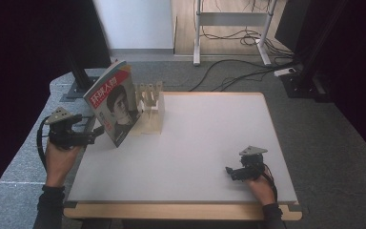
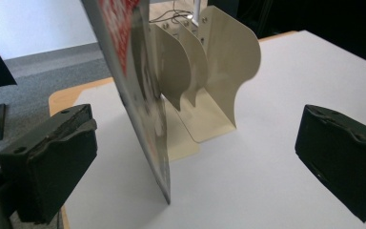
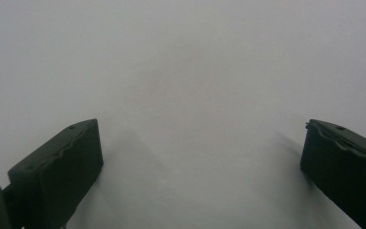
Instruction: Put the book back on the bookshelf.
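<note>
A magazine (image 1: 116,102) with a face on its cover stands tilted at the table's far left, leaning on a cream metal book rack (image 1: 152,112). My left gripper (image 1: 97,134) sits just left of it at the table's edge, jaws wide open. In the left gripper view the magazine (image 2: 143,95) stands edge-on in line with the gap of my left gripper (image 2: 195,143), and neither pad touches it; the rack (image 2: 224,62) rises behind. My right gripper (image 1: 229,171) rests near the front right, open, and in its own view my right gripper (image 3: 200,148) has bare white tabletop between the jaws.
The white table (image 1: 195,143) has a wooden front edge. Beyond it are grey carpet, a desk frame (image 1: 228,28) with cables on the floor, and a black stand base (image 1: 78,88) behind the magazine.
</note>
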